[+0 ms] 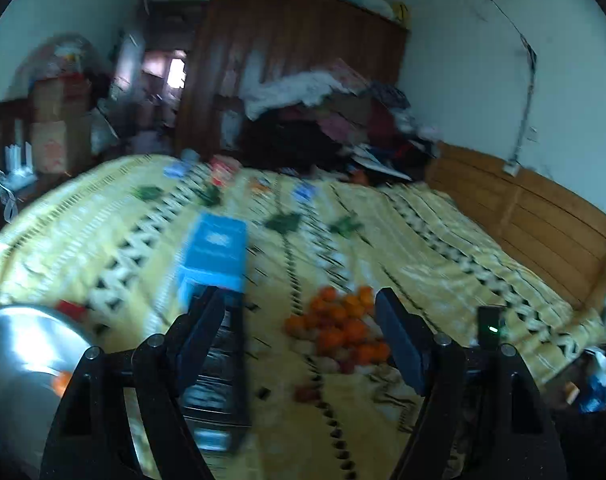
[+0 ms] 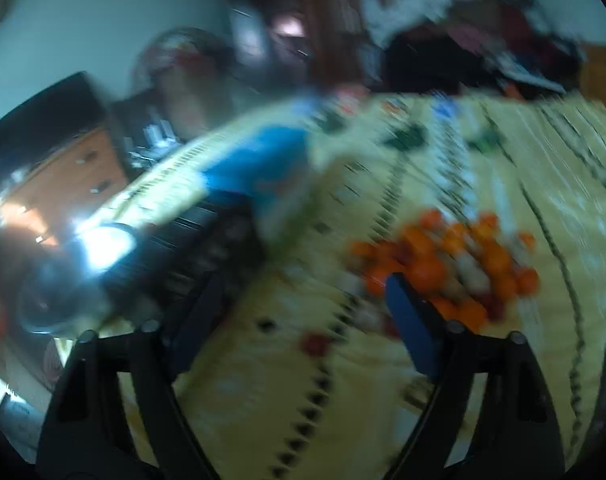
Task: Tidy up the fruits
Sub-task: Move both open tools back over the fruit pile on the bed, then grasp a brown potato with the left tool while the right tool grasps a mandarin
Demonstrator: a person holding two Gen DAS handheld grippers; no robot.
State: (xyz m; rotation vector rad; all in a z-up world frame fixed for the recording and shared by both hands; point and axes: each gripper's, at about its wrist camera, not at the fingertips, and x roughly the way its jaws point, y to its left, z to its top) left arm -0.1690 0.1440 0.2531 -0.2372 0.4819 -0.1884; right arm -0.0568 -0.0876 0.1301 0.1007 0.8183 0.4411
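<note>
A heap of small orange, red and pale fruits (image 1: 339,328) lies on the yellow patterned bedsheet (image 1: 423,264). My left gripper (image 1: 299,296) hovers open just in front of the heap, with nothing between its fingers. A steel bowl (image 1: 19,352) at the lower left holds an orange fruit (image 1: 63,380). The right wrist view is blurred. There my right gripper (image 2: 307,284) stands open and empty, its right finger (image 2: 411,320) beside the fruit heap (image 2: 443,264). A lone red fruit (image 2: 315,342) lies on the sheet below the jaws. The bowl (image 2: 59,280) is at the left.
A black slatted crate (image 1: 215,380) and a blue box (image 1: 215,252) sit left of the heap. A small black device with a green light (image 1: 491,326) lies to the right. A wooden headboard (image 1: 523,216) bounds the bed at right, and piled clothes (image 1: 335,120) at the back.
</note>
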